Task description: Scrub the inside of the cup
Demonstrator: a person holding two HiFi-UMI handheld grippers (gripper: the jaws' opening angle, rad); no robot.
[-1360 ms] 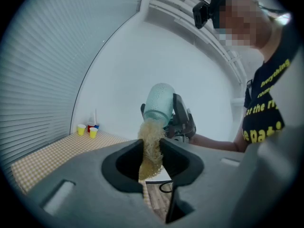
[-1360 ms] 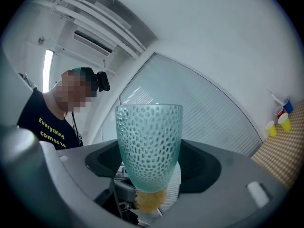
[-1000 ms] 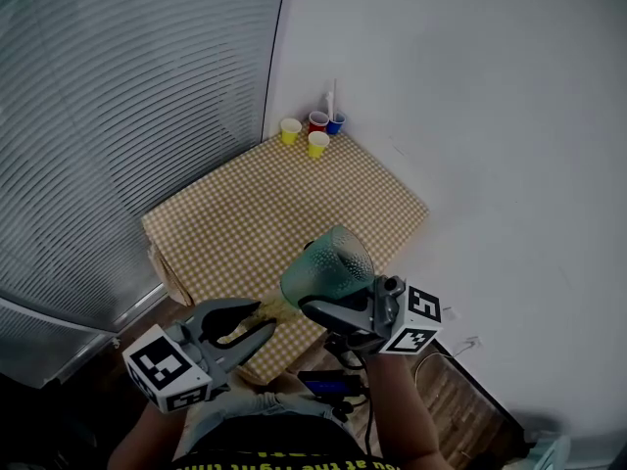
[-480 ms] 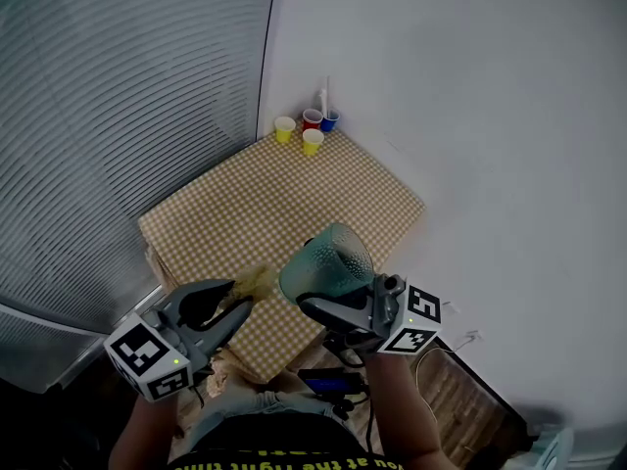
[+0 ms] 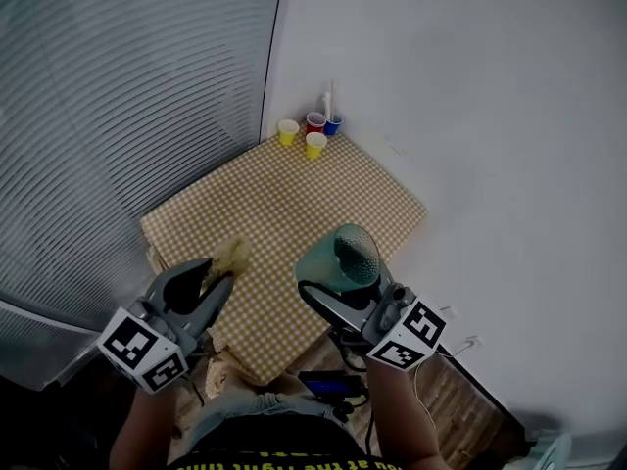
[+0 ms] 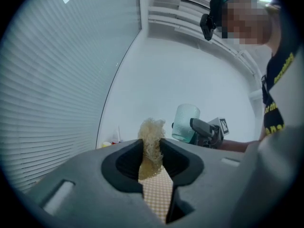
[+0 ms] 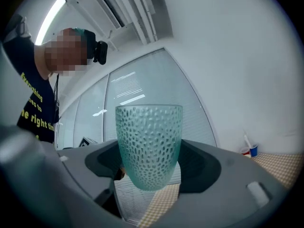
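The landmark was the table (image 5: 294,204), a rectangular top under a cloth of small tan-and-white checks.

Over the table's near right edge, the right gripper (image 5: 333,287) held the cup (image 5: 343,258). This was a pale green glass tumbler, translucent, with a skin of close oval dimples and walls tapering to a rounded base. In the right gripper view the grey jaws, lined with dark curved pads, pressed against both sides of the cup's (image 7: 148,144) lower half. Its straight rim stood above them and clear of the right gripper (image 7: 149,160). The cup hung above the table without touching it.

Over the table's near left edge, the left gripper (image 5: 211,280) was clamped on a scrubber (image 5: 232,254), a straw-coloured, fibrous tuft with a ragged, frizzy outline. In the left gripper view the left gripper (image 6: 152,148) had its jaws nearly together. The scrubber (image 6: 151,137) was pinched between the pads with its loose top sticking out past them. The scrubber and the cup (image 6: 186,122) were apart, with bare checked cloth between them.

At the table's far corner stood four small paper cups in a tight group: two yellow cups (image 5: 288,131), a red cup (image 5: 315,121) and a blue cup (image 5: 335,123). A thin white stick (image 5: 329,101) rose upright among them.
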